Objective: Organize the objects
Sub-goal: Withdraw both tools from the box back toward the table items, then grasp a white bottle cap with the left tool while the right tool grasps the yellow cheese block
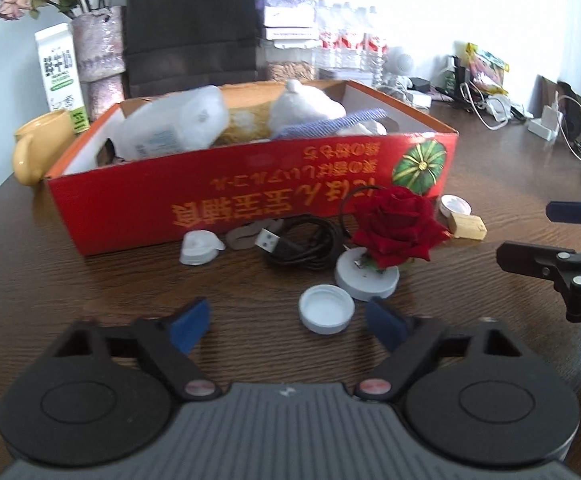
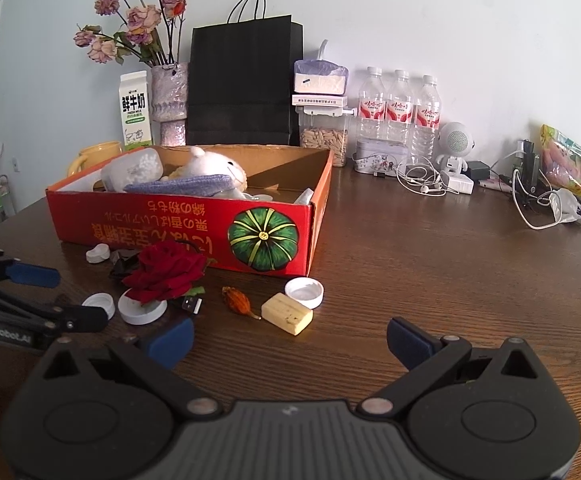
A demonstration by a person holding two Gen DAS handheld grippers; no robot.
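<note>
Left wrist view: left gripper [image 1: 288,322] fingers apart, empty, low over table [image 1: 90,300]; white cap [image 1: 325,308] just ahead between tips. Judged step: approach to cap pickup; next needs advance, then closing on cap.

Right wrist view: right gripper [image 2: 290,338] fingers wide, empty. Soap bar [image 2: 287,313], second cap [image 2: 304,291] beside red box [image 2: 178,236].

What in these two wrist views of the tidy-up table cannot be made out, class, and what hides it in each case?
- Left wrist view: the red box's near wall hides the box floor and the lower parts of its contents.
- Left wrist view: the rose covers part of the black cable.
- Left wrist view: the right gripper is cut off by the right edge.
- Right wrist view: the print on the water bottles is too small to read.
</note>
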